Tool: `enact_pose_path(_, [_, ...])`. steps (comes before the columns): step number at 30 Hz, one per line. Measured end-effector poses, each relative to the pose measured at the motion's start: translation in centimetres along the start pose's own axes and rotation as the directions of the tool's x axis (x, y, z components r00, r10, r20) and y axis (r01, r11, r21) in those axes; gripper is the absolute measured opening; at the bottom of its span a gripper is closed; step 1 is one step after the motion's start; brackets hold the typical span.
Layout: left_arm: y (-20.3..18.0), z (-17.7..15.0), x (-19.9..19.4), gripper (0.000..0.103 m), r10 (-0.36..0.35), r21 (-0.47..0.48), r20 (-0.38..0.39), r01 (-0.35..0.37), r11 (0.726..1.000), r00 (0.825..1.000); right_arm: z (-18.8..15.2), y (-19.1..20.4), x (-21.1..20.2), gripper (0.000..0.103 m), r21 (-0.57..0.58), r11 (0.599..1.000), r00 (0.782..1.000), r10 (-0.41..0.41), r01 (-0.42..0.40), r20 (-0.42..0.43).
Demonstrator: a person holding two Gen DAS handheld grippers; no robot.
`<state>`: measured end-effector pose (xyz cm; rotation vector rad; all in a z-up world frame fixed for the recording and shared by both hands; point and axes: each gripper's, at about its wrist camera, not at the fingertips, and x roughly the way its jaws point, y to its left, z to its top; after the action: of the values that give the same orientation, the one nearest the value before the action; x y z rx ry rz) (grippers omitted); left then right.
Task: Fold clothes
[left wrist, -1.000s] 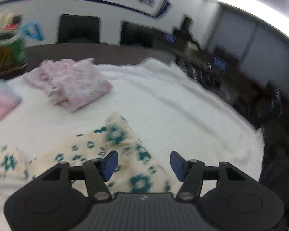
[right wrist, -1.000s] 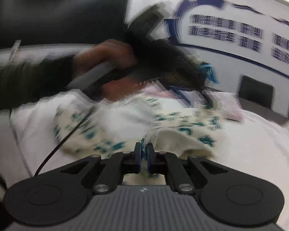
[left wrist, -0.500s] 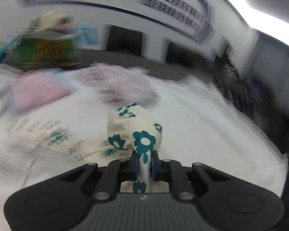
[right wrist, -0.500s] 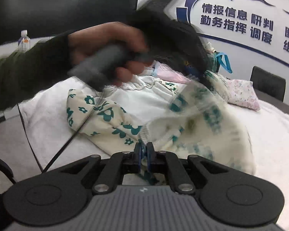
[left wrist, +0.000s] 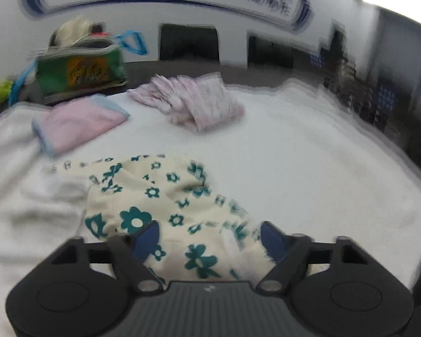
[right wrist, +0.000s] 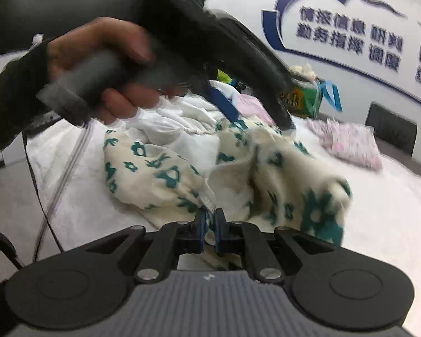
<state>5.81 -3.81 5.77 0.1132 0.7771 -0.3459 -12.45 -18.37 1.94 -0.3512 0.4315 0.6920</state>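
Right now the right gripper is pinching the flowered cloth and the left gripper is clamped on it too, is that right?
Not quite. The right gripper is shut on the flowered cloth, as the right wrist view shows. The left gripper is not clamped: in the left wrist view its jaws have just been opening and stand apart, with the cloth lying loose between them on the white cover.

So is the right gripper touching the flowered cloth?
Touching. The right wrist view shows the right gripper shut, with an edge of the flowered cloth pinched between its blue pads.
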Motion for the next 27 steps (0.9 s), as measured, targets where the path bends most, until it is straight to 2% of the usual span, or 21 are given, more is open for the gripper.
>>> enact_pose_path(1, [-0.2, -0.7, 0.3, 0.017, 0.033, 0.016, -0.021, -0.033, 0.999, 0.999, 0.1, 0.4, -0.2, 0.006, -0.014, 1.0, 1.0, 0.002, -0.002, 0.005])
enact_pose_path(2, [-0.3, -1.5, 0.5, 0.006, 0.065, 0.03, -0.04, -0.064, 0.998, 0.997, 0.2, 0.5, -0.4, 0.006, -0.011, 1.0, 1.0, 0.005, -0.005, 0.004])
enact_pose_path(4, [2.2, -3.0, -1.0, 0.005, 0.018, -0.142, 0.029, -0.013, 0.99, 0.999, 0.2, 0.7, -0.7, 0.006, -0.003, 1.0, 1.0, 0.009, -0.009, 0.001])
enact_pose_path(5, [3.5, -3.8, -1.7, 0.005, -0.003, -0.227, 0.069, 0.018, 0.974, 0.998, 0.1, 0.6, -0.7, 0.006, 0.008, 1.0, 1.0, 0.01, -0.01, -0.002])
enact_pose_path(6, [4.8, -4.6, -2.8, 0.005, 0.012, -0.319, 0.135, 0.032, 0.947, 0.991, 0.0, 0.3, -0.7, 0.006, 0.028, 0.999, 1.0, 0.017, -0.017, -0.006])
enact_pose_path(7, [5.9, -6.0, -4.1, 0.006, 0.054, -0.424, 0.195, 0.034, 0.905, 0.979, -0.1, -0.2, -0.6, 0.006, 0.063, 0.998, 1.0, 0.03, -0.029, -0.009])
enact_pose_path(10, [8.3, -9.5, -5.7, 0.006, 0.143, -0.637, 0.244, 0.047, 0.77, 0.959, -0.2, -2.2, 0.1, 0.006, 0.198, 0.979, 0.998, 0.05, -0.043, -0.031])
enact_pose_path(12, [8.5, -10.8, -6.0, 0.01, 0.157, -0.661, 0.242, 0.045, 0.749, 0.957, -0.1, -2.8, 0.3, 0.006, 0.253, 0.967, 0.998, 0.045, -0.033, -0.044])
enact_pose_path(15, [7.7, -10.4, -6.1, 0.032, 0.169, -0.601, 0.221, -0.003, 0.799, 0.96, 0.0, -2.9, 0.3, 0.006, 0.267, 0.964, 0.998, 0.023, -0.006, -0.059])
enact_pose_path(16, [7.6, -10.1, -6.0, 0.045, 0.15, -0.585, 0.221, 0.008, 0.811, 0.964, -0.1, -2.8, 0.4, 0.006, 0.26, 0.966, 0.998, 0.015, 0.002, -0.062])
enact_pose_path(17, [8.1, -9.4, -5.5, 0.047, 0.13, -0.571, 0.215, 0.017, 0.82, 0.968, -0.1, -2.6, 0.5, 0.006, 0.259, 0.966, 0.998, 0.009, 0.009, -0.068])
enact_pose_path(19, [7.6, -8.4, -4.5, 0.043, 0.106, -0.527, 0.191, 0.011, 0.85, 0.976, -0.1, -2.3, 0.5, 0.006, 0.257, 0.966, 0.997, -0.006, 0.024, -0.074])
enact_pose_path(21, [7.1, -8.0, -4.0, 0.014, 0.093, -0.506, 0.161, 0.001, 0.863, 0.983, 0.0, -2.3, 0.5, 0.006, 0.265, 0.964, 0.997, -0.013, 0.033, -0.077])
enact_pose_path(22, [7.3, -8.0, -3.6, 0.008, 0.072, -0.525, 0.155, 0.021, 0.851, 0.985, 0.1, -2.3, 0.4, 0.006, 0.268, 0.963, 0.997, -0.016, 0.037, -0.079])
enact_pose_path(25, [7.7, -8.3, -3.3, 0.006, 0.046, -0.571, 0.169, 0.06, 0.819, 0.984, 0.3, -2.5, 0.4, 0.006, 0.274, 0.961, 0.996, -0.024, 0.046, -0.082])
enact_pose_path(27, [7.6, -8.1, -3.7, 0.006, 0.063, -0.568, 0.183, 0.053, 0.822, 0.981, 0.4, -2.5, 0.3, 0.006, 0.274, 0.961, 0.996, -0.03, 0.051, -0.08])
